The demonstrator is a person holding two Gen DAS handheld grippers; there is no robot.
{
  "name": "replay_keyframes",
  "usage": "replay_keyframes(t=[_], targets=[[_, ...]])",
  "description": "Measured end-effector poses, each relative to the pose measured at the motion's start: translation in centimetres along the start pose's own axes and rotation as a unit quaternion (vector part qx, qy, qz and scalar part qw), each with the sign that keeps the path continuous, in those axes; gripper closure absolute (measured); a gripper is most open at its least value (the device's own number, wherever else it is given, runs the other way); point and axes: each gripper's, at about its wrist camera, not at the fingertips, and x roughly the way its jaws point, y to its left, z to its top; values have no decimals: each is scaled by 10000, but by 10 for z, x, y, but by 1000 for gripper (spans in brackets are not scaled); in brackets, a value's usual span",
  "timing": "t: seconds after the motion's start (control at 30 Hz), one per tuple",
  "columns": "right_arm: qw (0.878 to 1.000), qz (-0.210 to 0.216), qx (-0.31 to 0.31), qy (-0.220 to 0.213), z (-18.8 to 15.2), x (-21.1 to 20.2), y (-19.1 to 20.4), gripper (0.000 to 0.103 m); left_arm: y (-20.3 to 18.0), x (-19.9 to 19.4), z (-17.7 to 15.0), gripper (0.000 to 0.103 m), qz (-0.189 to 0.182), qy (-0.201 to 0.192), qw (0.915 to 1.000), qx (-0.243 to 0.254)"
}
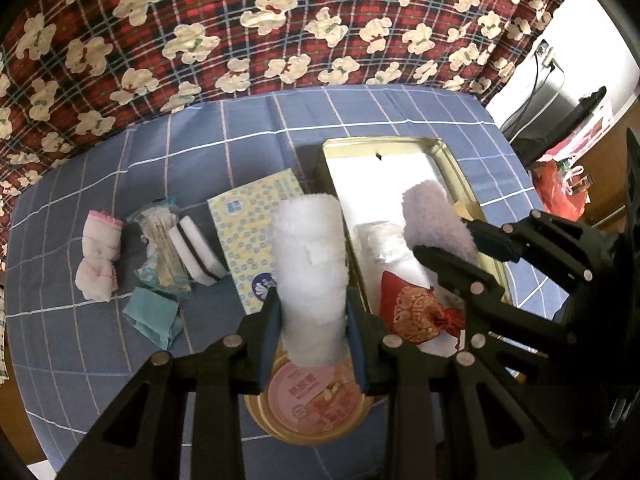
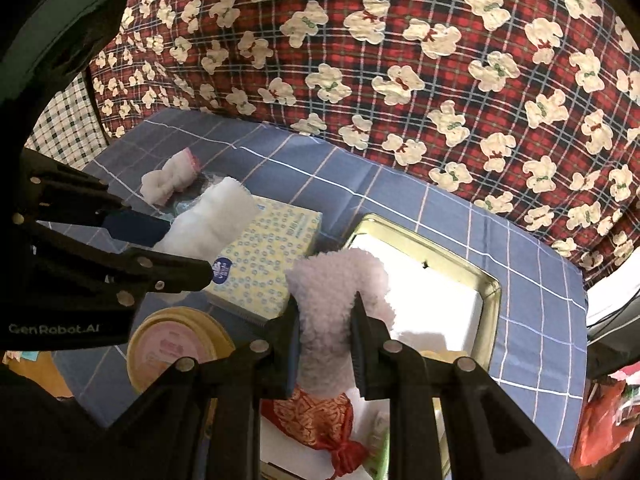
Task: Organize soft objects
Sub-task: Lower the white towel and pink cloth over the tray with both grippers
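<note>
- The left gripper [image 1: 314, 316] pinches a rolled white fluffy towel [image 1: 310, 264], its blue pads pressed into both sides of the roll; the roll is held above a round pink-lidded tin [image 1: 316, 408] near the front of the table.
- The right gripper [image 2: 326, 344] clamps a rolled pale lilac fluffy towel [image 2: 338, 296] — the fabric bulges out above the pinch — and holds it over the near left part of the gold-rimmed tray [image 2: 490, 300].
- In the left wrist view, that lilac roll hangs over the tray's right half, just right of the white roll.
- Inside the tray lie a red and gold drawstring pouch [image 1: 416, 312] at the near end and a white wrapped bundle [image 1: 376, 240] beside the lilac roll.
- A yellow patterned tissue pack [image 1: 256, 232] sits on the blue checked cloth [image 1: 100, 360], touching the tray's left side or nearly so.
- Farther left — well apart from the tray — lie a black-and-white sponge [image 1: 198, 252], a clear packet of cotton swabs [image 1: 160, 248], a folded teal cloth [image 1: 152, 316] and a white-and-pink rolled pair of socks [image 1: 98, 256].
- A red plaid blanket with cream bears [image 1: 240, 32] covers the far side.
</note>
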Motion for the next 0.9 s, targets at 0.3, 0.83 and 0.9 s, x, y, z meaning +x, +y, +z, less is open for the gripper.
replay_keyframes(t=[0.3, 0.83, 0.9], targets=[[9998, -86, 183, 70, -4, 1, -18, 80, -13, 9, 9, 74, -68, 73, 9998, 163], [9971, -321, 641, 246, -13, 7, -63, 80, -44, 33, 30, 74, -222, 228, 9978, 587], [9966, -352, 699, 265, -14, 8, -69, 80, -47, 36, 32, 74, -220, 252, 9974, 634]])
